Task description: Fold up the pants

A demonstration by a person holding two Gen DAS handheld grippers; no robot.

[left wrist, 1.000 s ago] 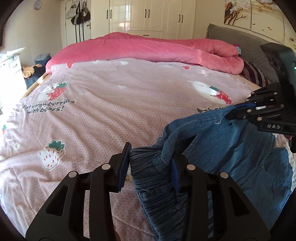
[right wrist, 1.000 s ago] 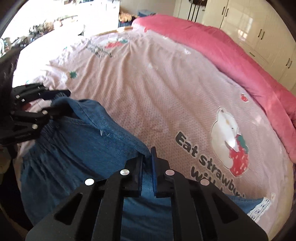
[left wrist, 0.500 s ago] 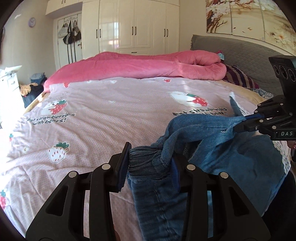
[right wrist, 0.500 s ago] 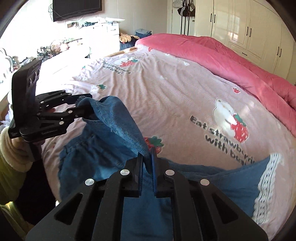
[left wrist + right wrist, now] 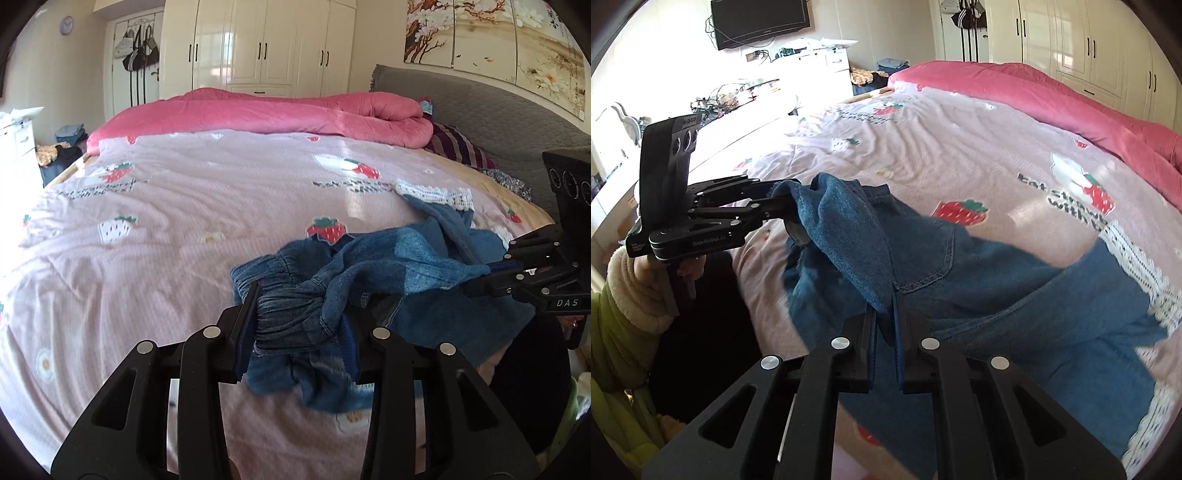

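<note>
Your left gripper (image 5: 299,325) clamps the gathered waistband and your right gripper (image 5: 885,325) pinches a thin edge of the pants (image 5: 1015,295), which hang bunched over the bed's (image 5: 166,240) near edge. Keep both grips tight, spread them apart, and lay the denim flat before folding.

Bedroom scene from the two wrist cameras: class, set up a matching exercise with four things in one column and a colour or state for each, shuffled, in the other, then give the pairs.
Things:
1. denim pants
2. rolled quilt
3. left hand-held gripper
4. headboard

Colour or state:
A. grey
B. blue with white lace hems
C. pink, lying along the far side of the bed
D. clamped on the gathered waistband

Pairs: 1-B, 2-C, 3-D, 4-A
</note>
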